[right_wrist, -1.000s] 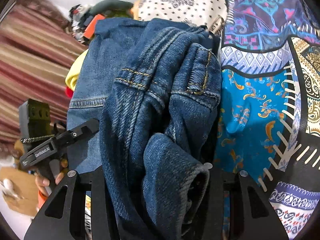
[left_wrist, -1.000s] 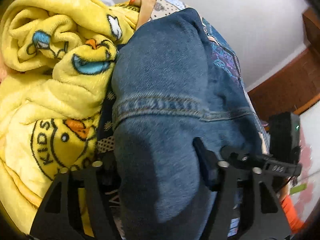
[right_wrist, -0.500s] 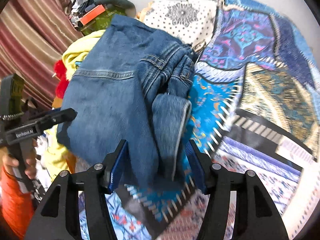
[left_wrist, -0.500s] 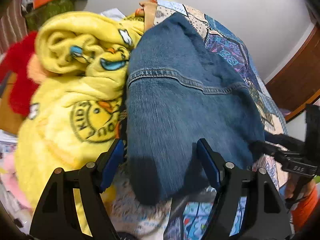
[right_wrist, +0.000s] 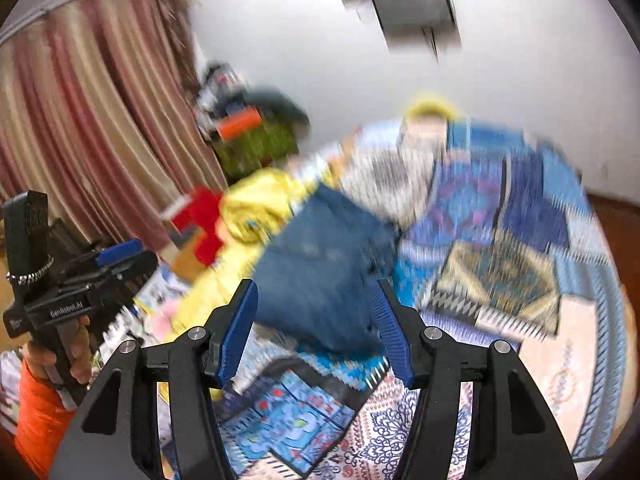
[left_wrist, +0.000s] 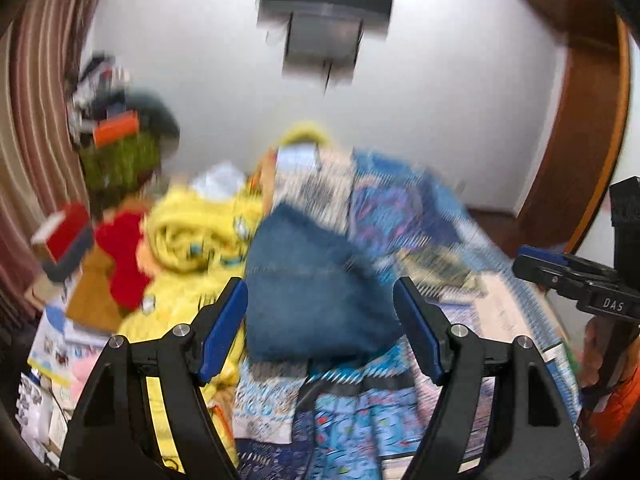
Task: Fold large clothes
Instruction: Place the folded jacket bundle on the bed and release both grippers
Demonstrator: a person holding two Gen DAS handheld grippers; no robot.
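The folded jeans (left_wrist: 316, 280) lie as a compact denim bundle on the patterned bedspread (left_wrist: 400, 412), their left edge against the yellow blanket (left_wrist: 188, 236); they appear released and at rest. The left gripper (left_wrist: 320, 332) stands with its jaws spread wide and nothing between the pads; the denim lies beyond the tips, not touched. The right gripper (right_wrist: 316, 332) likewise has its jaws apart and empty, the bundle lying past them on the bed. Both views are motion-blurred, so the neatness of the fold cannot be confirmed. Judgement: this garment is folded and set down, so that step reads as complete. The yellow blanket remains crumpled beside it, and a red item (left_wrist: 120, 264) lies farther left; whether these await folding cannot be told.
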